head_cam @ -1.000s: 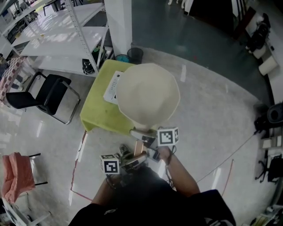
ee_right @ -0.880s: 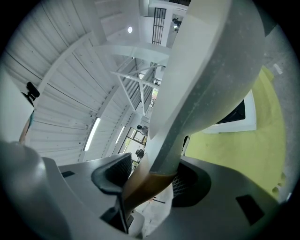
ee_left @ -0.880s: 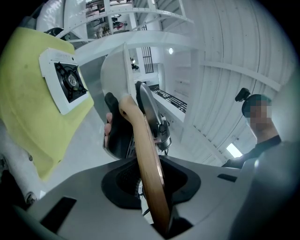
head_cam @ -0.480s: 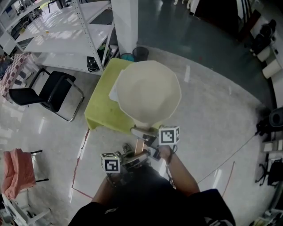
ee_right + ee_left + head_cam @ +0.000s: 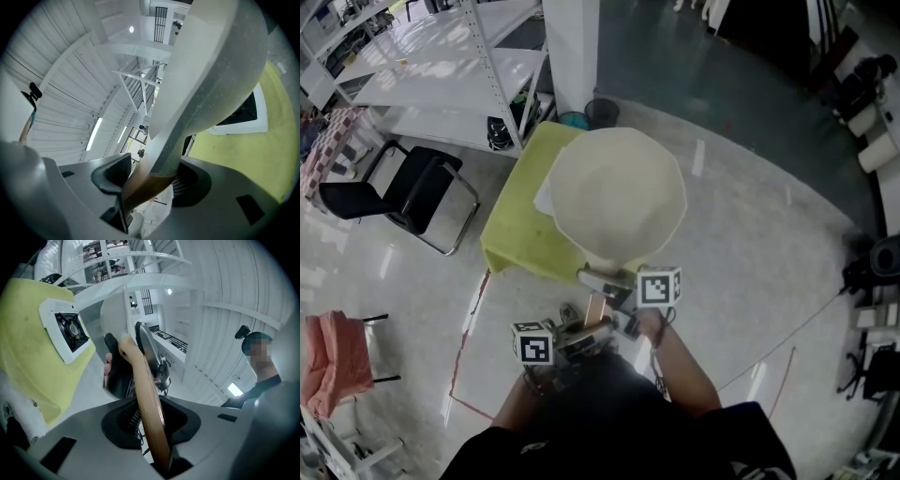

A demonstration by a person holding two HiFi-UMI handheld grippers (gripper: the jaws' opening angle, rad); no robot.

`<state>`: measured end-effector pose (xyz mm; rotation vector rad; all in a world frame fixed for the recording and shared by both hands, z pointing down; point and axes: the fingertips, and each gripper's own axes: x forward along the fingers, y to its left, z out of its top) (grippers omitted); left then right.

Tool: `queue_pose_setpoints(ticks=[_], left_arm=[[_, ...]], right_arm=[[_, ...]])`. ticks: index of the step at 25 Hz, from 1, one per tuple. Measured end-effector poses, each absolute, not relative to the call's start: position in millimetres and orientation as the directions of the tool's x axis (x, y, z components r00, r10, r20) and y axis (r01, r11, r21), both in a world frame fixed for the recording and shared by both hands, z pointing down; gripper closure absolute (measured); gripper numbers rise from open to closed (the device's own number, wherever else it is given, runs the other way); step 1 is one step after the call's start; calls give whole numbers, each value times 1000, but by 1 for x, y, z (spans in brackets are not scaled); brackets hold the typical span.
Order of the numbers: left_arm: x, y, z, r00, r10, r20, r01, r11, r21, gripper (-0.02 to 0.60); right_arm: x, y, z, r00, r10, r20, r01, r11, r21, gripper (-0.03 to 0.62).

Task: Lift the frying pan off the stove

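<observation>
The cream frying pan (image 5: pixel 619 192) hangs in the air well above the yellow table (image 5: pixel 511 239), its bowl hiding most of the white stove (image 5: pixel 65 329). Its wooden handle (image 5: pixel 595 307) points back toward me. My left gripper (image 5: pixel 584 337) is shut on the handle's end (image 5: pixel 145 399). Further up, my right gripper (image 5: pixel 614 292) is shut where the wood meets the pan's neck (image 5: pixel 140 185). In the right gripper view the pan (image 5: pixel 211 75) rises over the stove (image 5: pixel 243 117).
A black chair (image 5: pixel 394 192) stands left of the table, with white shelving (image 5: pixel 441 75) and a white pillar (image 5: pixel 572 47) behind it. A dark bin (image 5: pixel 602 112) sits by the pillar. A chair with pink cloth (image 5: pixel 333 361) is at lower left. A person (image 5: pixel 258 366) stands nearby.
In the head view the pan has drifted slightly right and now covers more of the stove. Both grippers keep their hold on the handle.
</observation>
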<state>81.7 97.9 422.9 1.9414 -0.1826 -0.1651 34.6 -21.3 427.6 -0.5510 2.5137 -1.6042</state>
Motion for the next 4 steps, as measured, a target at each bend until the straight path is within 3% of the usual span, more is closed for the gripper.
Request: queue_pose_setpoints(ticks=[4], left_arm=[[81,99,425,978,-208,-24,-56,-373,926,451]], right_arm=[[32,-21,424,-932,-353,78,-225,397,-890,332]])
